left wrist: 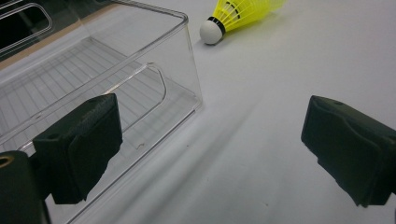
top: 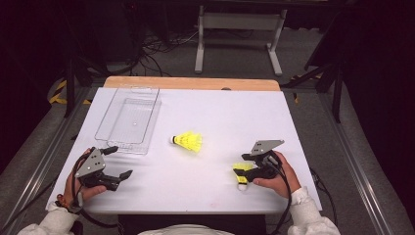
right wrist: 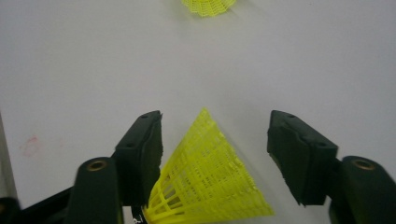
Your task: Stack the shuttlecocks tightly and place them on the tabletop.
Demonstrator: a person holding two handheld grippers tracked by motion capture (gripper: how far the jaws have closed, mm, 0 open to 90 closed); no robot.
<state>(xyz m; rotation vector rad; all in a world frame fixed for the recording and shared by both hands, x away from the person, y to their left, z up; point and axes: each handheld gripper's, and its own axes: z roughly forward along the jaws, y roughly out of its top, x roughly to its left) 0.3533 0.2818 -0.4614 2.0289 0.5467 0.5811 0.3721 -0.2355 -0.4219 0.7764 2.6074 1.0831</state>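
1. We see the right gripper (top: 248,172) low over the near right part of the white table (top: 235,117), held by the person's right hand (top: 276,178).
2. Its fingers (right wrist: 140,149) stand spread, with a yellow shuttlecock (right wrist: 205,182) lying between them.
3. In the right gripper view the skirt of that shuttlecock leans against the inner face of the finger on that view's left, while a clear gap separates it from the other finger (so we read no pinch here).
4. From the high view its white cork tip (top: 242,186) points toward the person, just below the fingers.
5. A second yellow shuttlecock (top: 188,141) lies on its side well ahead of the right fingers, near the middle of the table; its skirt edge also peeks in at the top of the right gripper view.
6. The left gripper (top: 120,161) sits at the near left, in the person's left hand (top: 80,188).
7. Its fingers (left wrist: 79,144) are spread wide with nothing between them but bare table.
8. A clear plastic bin (top: 128,120) stands just ahead of the left fingers, its near corner beside one of them (whether they touch, we cannot tell).
9. The second shuttlecock lies beyond the bin's corner, apart from the left fingers.
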